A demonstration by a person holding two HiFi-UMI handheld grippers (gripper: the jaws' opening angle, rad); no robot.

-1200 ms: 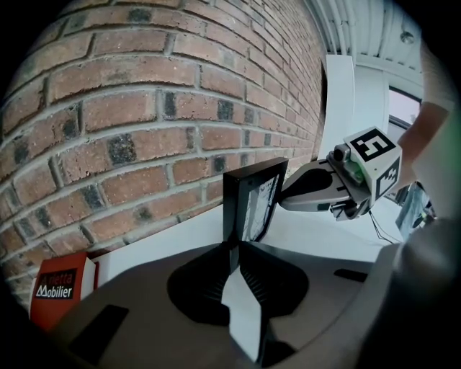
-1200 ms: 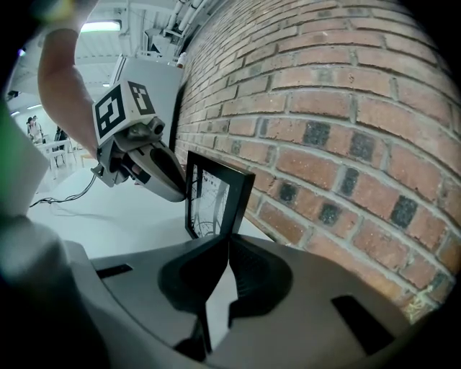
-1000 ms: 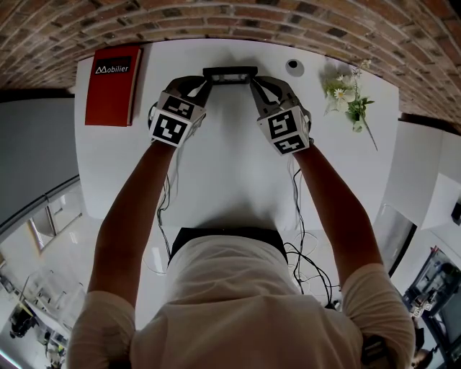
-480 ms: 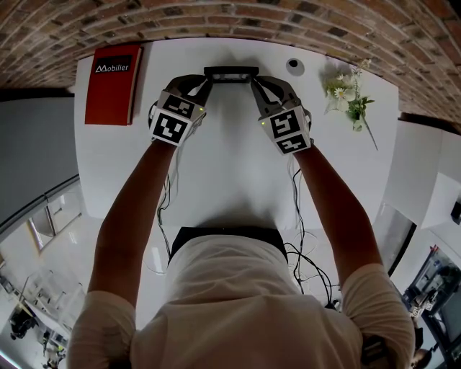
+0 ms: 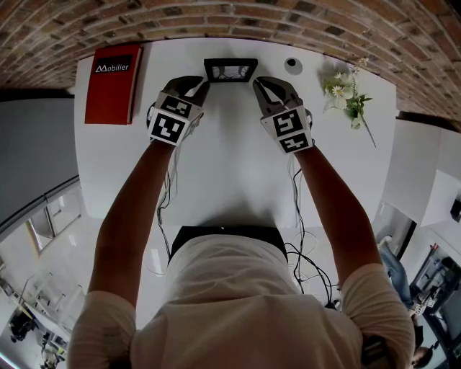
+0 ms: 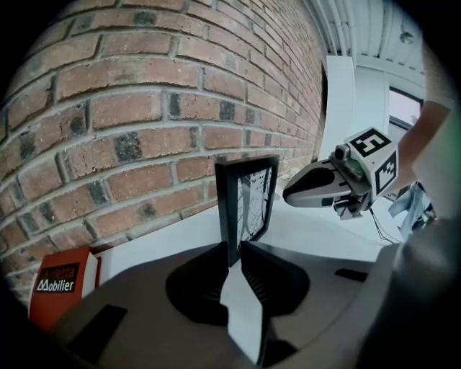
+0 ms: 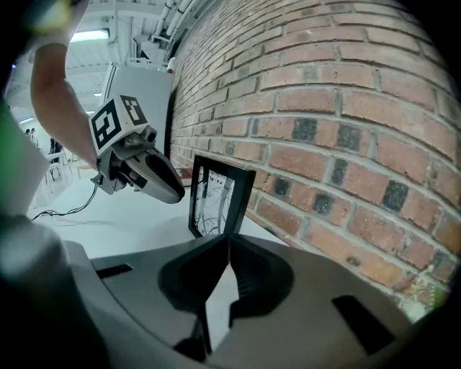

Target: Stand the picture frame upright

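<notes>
The black picture frame [image 5: 230, 70] stands at the back of the white table [image 5: 230, 166], leaning slightly back toward the brick wall. My left gripper [image 5: 204, 86] is at its lower left corner. Its jaws have just been opening, and the frame's near edge [image 6: 225, 216] sits loosely in the gap between the tips of the left gripper [image 6: 234, 254]. My right gripper [image 5: 257, 85] is at the lower right corner. In the right gripper view the right gripper's [image 7: 229, 241] tips meet just below the frame [image 7: 216, 202], with nothing seen between them.
A red book marked Mobilier [image 5: 112, 85] lies at the back left. A sprig of white flowers [image 5: 349, 97] and a small round dark object [image 5: 293, 65] lie at the back right. The brick wall [image 5: 230, 21] runs close behind the frame. Cables [image 5: 299, 216] hang at the table's near edge.
From above the frame showed only as a thin bar between the grippers; now its face shows, its top tipped back toward the wall. Both hands stayed in place.
</notes>
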